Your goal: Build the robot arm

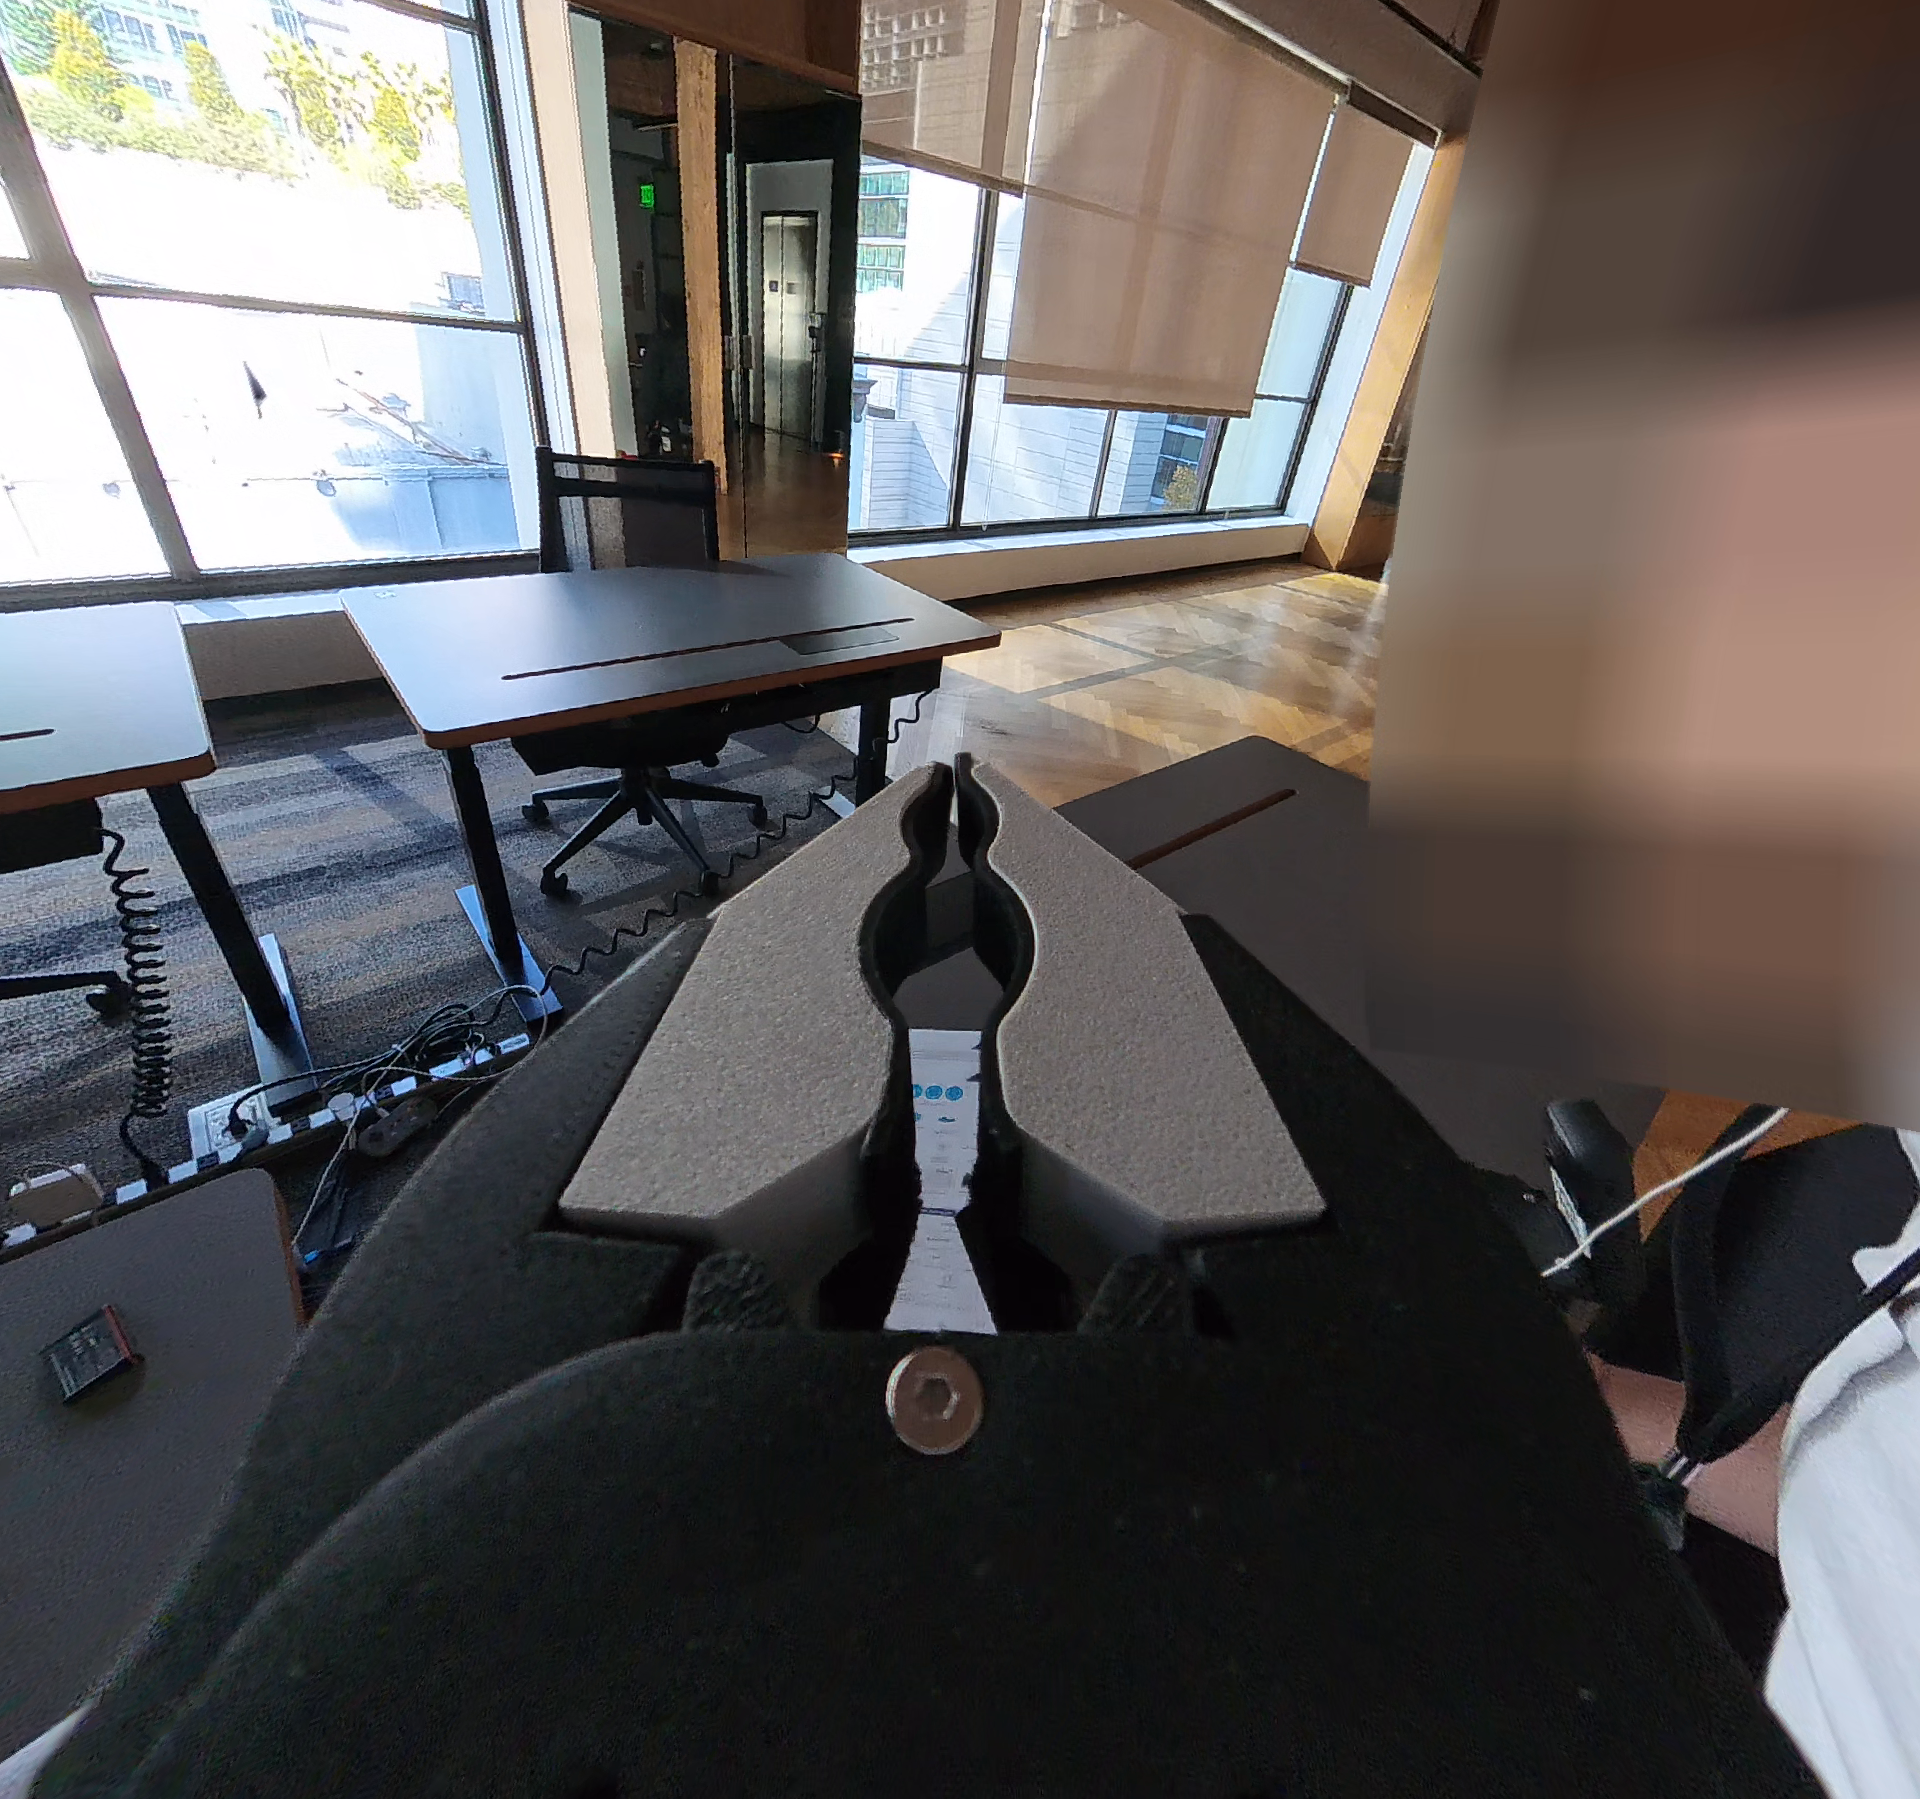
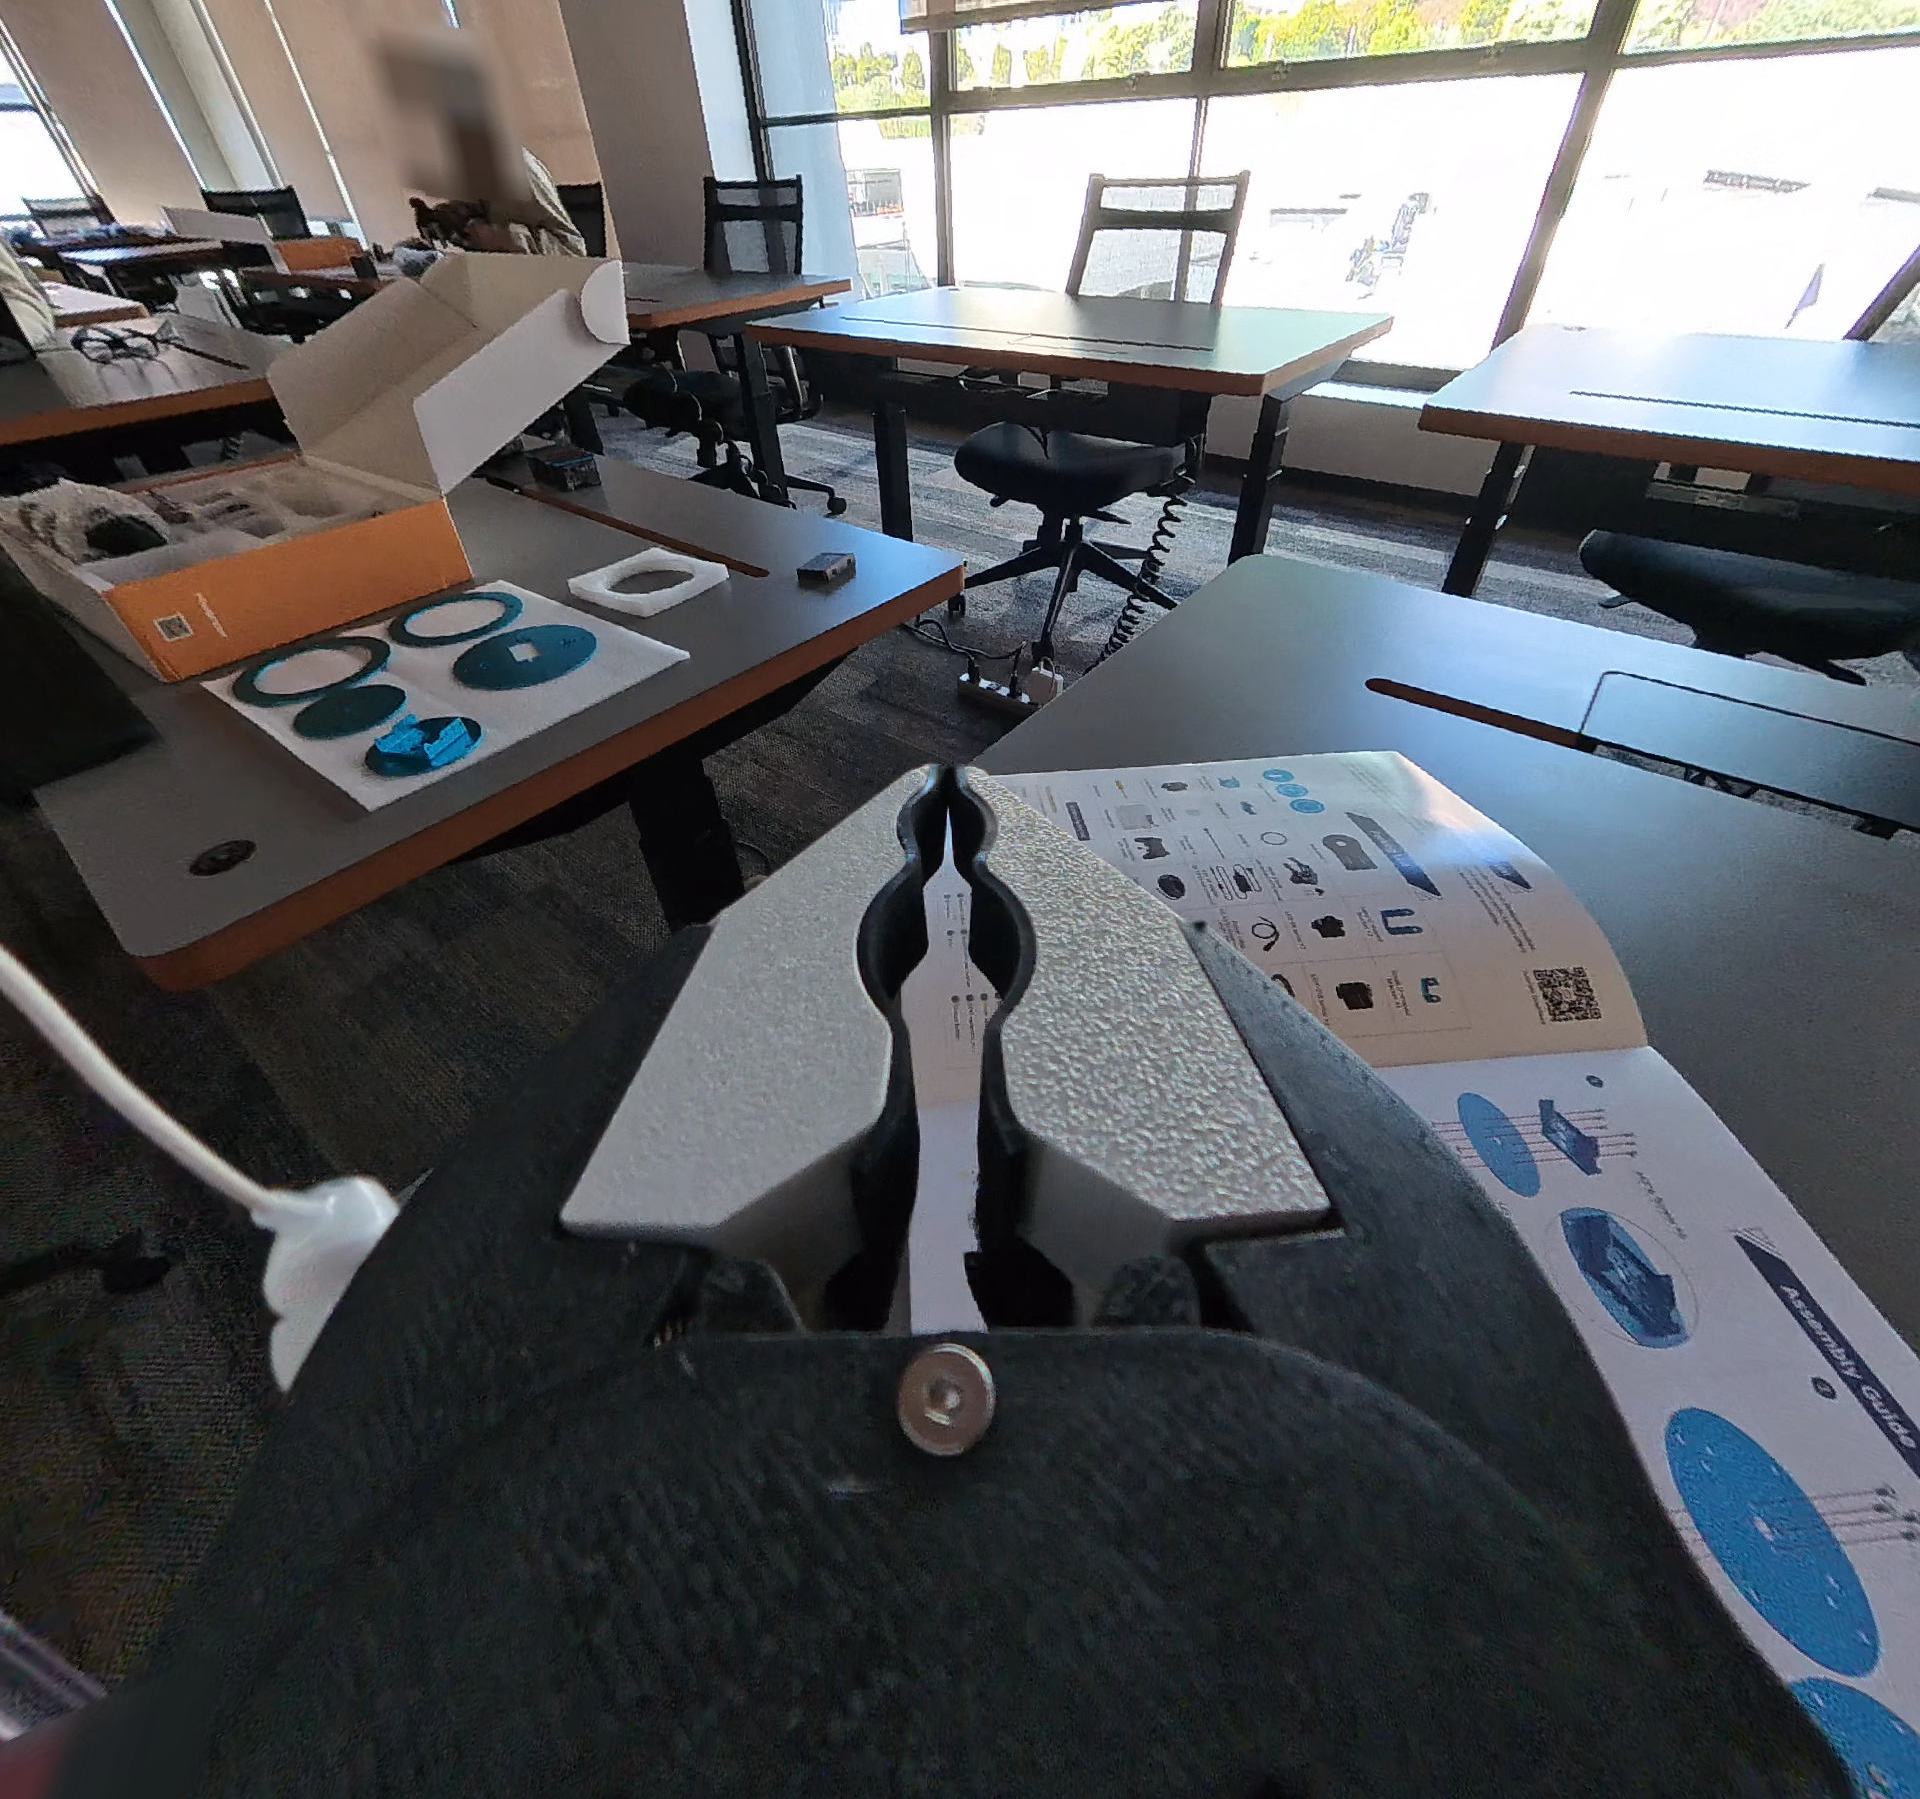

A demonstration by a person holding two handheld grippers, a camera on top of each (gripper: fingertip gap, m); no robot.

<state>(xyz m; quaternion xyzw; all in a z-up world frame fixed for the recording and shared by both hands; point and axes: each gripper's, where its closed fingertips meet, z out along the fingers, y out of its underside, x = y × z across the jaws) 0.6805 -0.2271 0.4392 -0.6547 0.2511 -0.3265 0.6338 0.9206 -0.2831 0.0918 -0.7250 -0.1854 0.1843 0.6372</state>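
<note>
My right gripper [image 2: 951, 788] is shut, its grey fingers [image 2: 748, 1053] almost meeting at the tips. It hovers over the left edge of a white unfolded assembly leaflet [image 2: 1351, 918] with blue pictures, which lies curved on a dark desk [image 2: 1558, 627]. The paper shows through the slit between the fingers; I cannot tell whether it is pinched. My left gripper [image 1: 954, 783] is also shut. A strip of the same leaflet [image 1: 943, 1126] shows through its gap, above the dark desk [image 1: 1247, 814]. A person's white sleeve [image 1: 1849, 1541] is at the lower right.
To the left a desk holds an open orange box [image 2: 291, 586], blue discs [image 2: 525, 656] on white foam, a foam ring [image 2: 646, 583] and a small black block [image 2: 826, 567]. Other desks [image 1: 665, 637], office chairs [image 2: 1070, 471] and floor power strips [image 1: 343, 1105] stand around. A person [image 2: 488, 191] is far back. The left gripper's tips are roughly 45 cm from the right gripper's.
</note>
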